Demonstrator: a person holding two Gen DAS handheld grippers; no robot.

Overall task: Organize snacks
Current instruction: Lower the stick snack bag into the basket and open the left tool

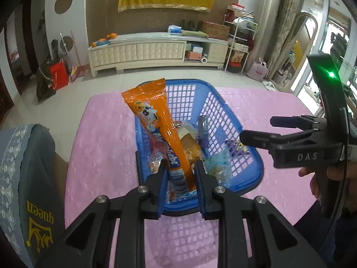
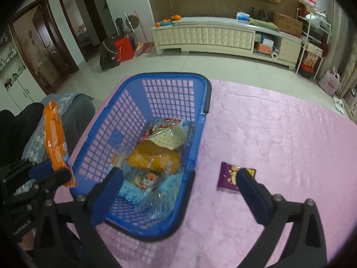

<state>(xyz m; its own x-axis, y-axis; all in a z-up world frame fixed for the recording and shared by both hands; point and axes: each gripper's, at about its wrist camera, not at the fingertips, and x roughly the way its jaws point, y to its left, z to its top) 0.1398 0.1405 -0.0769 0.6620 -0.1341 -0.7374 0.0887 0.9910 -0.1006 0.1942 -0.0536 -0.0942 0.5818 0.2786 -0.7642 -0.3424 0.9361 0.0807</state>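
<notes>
My left gripper (image 1: 180, 167) is shut on a long orange snack packet (image 1: 154, 125) and holds it upright over the near end of the blue basket (image 1: 227, 116). The packet also shows in the right wrist view (image 2: 55, 143), with the left gripper (image 2: 51, 172) at the far left. The basket (image 2: 125, 111) holds several wrapped snacks, among them a yellow bread pack (image 2: 154, 158). My right gripper (image 2: 180, 176) is open and empty, above the basket's near right corner. A purple snack packet (image 2: 229, 176) lies on the pink cloth beside the basket. The right gripper shows in the left wrist view (image 1: 256, 129).
The pink cloth (image 2: 279, 145) covers the table. A grey cushion with yellow print (image 1: 26, 178) lies at the left edge. Beyond the table are tiled floor and a white cabinet (image 1: 156, 51).
</notes>
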